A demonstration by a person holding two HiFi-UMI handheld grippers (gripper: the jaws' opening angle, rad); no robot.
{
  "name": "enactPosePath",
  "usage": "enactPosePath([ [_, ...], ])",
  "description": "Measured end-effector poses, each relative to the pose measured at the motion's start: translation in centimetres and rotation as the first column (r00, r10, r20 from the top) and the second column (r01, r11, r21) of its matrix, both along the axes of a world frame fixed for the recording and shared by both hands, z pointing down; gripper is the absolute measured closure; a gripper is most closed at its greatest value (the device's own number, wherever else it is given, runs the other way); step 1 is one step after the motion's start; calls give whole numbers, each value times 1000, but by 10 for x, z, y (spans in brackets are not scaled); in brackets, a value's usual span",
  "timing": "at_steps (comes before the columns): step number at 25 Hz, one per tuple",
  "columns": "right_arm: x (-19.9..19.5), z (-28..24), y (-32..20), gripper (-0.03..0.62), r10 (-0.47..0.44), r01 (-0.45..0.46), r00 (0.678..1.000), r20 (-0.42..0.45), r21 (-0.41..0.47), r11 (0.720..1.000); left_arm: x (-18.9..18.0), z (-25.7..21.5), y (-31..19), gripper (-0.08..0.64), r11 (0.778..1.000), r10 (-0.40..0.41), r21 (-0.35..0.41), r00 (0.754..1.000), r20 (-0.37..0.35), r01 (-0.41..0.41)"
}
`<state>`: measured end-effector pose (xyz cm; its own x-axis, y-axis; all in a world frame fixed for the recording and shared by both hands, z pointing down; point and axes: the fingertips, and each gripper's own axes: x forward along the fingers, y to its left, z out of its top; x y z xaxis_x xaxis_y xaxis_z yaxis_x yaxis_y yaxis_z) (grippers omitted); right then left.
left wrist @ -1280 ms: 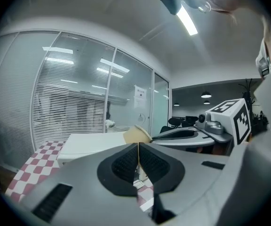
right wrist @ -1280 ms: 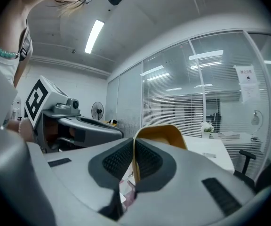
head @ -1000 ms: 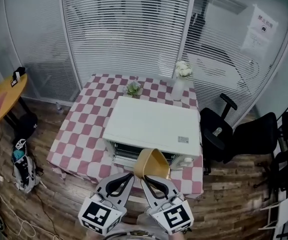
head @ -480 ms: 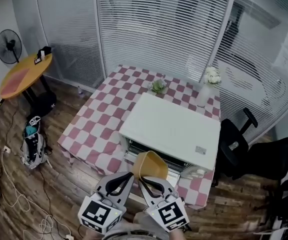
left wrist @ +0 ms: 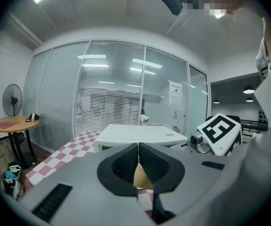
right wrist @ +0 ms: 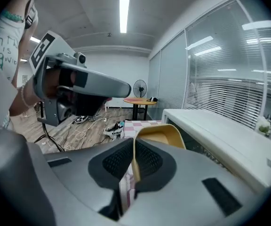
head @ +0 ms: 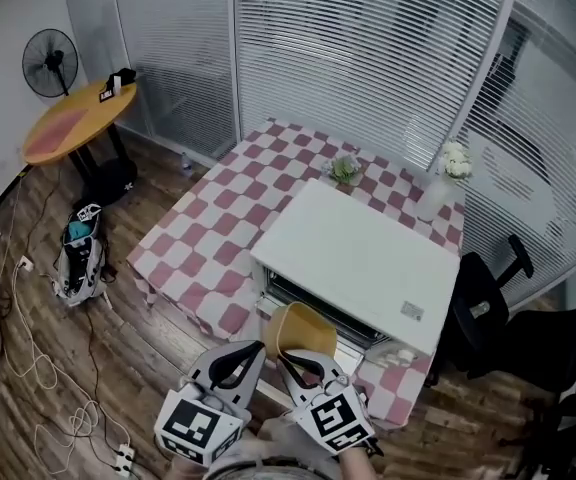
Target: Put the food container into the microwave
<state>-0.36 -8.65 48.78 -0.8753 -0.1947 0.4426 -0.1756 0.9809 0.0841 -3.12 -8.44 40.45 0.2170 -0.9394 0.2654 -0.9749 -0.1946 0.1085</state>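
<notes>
A white microwave (head: pixel 358 263) stands on a table with a pink-and-white checked cloth (head: pixel 208 238), its dark front towards me. A yellow food container (head: pixel 303 330) hangs in front of that dark front, tilted, at the table's near edge. My right gripper (head: pixel 282 354) is shut on the container's rim (right wrist: pixel 136 147), which runs between the pads. My left gripper (head: pixel 259 349) sits just left of it, shut with nothing in it; its pads (left wrist: pixel 126 161) meet, and the container (left wrist: pixel 141 177) shows behind them. I cannot tell whether the microwave's door is open.
A vase of white flowers (head: pixel 448 173) and a small plant (head: pixel 345 169) stand behind the microwave. Black office chairs (head: pixel 508 333) are on the right. A round orange table (head: pixel 73 123), a fan (head: pixel 51 61), a backpack (head: pixel 78 263) and floor cables (head: pixel 43 408) are on the left. Blinds cover the glass wall behind.
The head view has swung: the table and microwave now sit further right and more turned. Both grippers and the yellow container keep the same pose at the bottom.
</notes>
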Motion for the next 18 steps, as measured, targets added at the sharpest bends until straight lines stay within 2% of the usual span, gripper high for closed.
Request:
enactPosePath([
  [4,11,11,-11,586,8,-7,999,-42,8,1000,7,3,-3,543,1000,-5,-5,1000,-2,5],
  [8,17,20,-19,586,33,-33,997,-74,1,999,12,5,-11,543,1000,23,-13,1000,-6,-23],
  [13,19,33,-30,586,80,-79,990,-120,14,997,14,7,-33,543,994,106,-6,994,-2,-107],
  [18,17,46,-46,585,136,-128,973,-185,51,990,10,3,-58,543,977,213,-3,977,-2,-213],
])
